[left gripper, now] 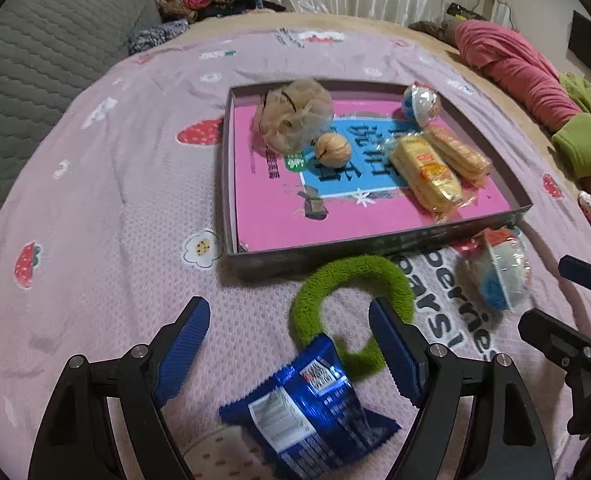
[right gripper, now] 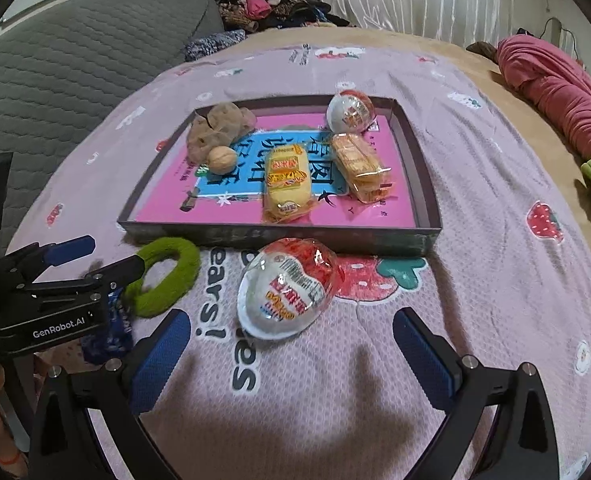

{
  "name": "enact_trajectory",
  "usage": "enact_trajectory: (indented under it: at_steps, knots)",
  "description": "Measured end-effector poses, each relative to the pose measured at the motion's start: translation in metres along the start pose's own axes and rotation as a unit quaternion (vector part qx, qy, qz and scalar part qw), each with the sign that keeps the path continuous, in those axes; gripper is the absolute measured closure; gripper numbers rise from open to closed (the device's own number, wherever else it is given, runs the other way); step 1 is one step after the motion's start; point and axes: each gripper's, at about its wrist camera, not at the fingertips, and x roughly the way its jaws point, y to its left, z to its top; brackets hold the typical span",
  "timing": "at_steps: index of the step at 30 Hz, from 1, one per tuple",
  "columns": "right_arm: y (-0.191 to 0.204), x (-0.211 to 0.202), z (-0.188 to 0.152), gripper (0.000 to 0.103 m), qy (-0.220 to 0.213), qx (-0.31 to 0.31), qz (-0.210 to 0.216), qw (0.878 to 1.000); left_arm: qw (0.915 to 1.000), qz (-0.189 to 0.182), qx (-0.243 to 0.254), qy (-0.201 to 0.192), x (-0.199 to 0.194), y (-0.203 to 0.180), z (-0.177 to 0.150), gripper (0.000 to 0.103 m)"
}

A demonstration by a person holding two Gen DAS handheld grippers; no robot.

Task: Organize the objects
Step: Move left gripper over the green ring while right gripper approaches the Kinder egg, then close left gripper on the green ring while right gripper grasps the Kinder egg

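Both jaws wide, holding nothing

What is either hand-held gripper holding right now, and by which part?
Nothing is held. The left hand-held gripper is open above the blue snack packet, and the right hand-held gripper is open near the plastic egg.

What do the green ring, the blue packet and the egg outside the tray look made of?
Green ring: fuzzy, matte fabric, probably plush or terry over a soft core; the nap shows along its edge.
Blue packet: glossy plastic film; it crinkles, glints, and has serrated end seals.
Egg: clear, shiny plastic shell or wrap over a white half, judging by the highlights; the printed label is likely film or paper.
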Motion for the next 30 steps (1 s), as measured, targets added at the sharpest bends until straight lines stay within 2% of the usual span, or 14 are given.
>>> enact_trajectory:
  at_steps: [12, 16, 18, 20, 22, 25, 30]
  knots:
    - [0.0, 0.03, 0.012, 0.001, 0.012, 0.011, -0.034, 0.999, 0.9995, -0.009, -0.006, 0.03, 0.033, 0.008, 0.007, 0.02]
    - [-0.004, 0.041, 0.014, 0.001, 0.016, 0.027, -0.027, 0.999, 0.9993, -0.015, -0.013, 0.032, 0.039, 0.01, 0.01, 0.02]
    - [-0.004, 0.044, 0.015, 0.006, 0.012, 0.03, -0.024, 0.999, 0.9992, -0.016, -0.015, 0.034, 0.041, 0.011, 0.012, 0.02]
    - [-0.004, 0.047, 0.015, 0.025, 0.01, 0.032, -0.019, 0.999, 0.9992, -0.015, -0.014, 0.033, 0.043, 0.011, 0.014, 0.02]
    - [-0.003, 0.051, 0.015, 0.035, 0.014, 0.032, -0.009, 0.999, 0.9993, -0.018, -0.011, 0.03, 0.045, 0.01, 0.014, 0.02]
    - [0.0, 0.056, 0.012, 0.037, 0.012, 0.019, -0.01, 1.0, 0.9993, -0.022, -0.006, 0.03, 0.05, 0.01, 0.012, 0.022]
    - [0.002, 0.057, 0.011, 0.037, 0.003, 0.009, -0.006, 1.0, 0.9993, -0.029, 0.006, 0.024, 0.054, 0.008, 0.011, 0.033]
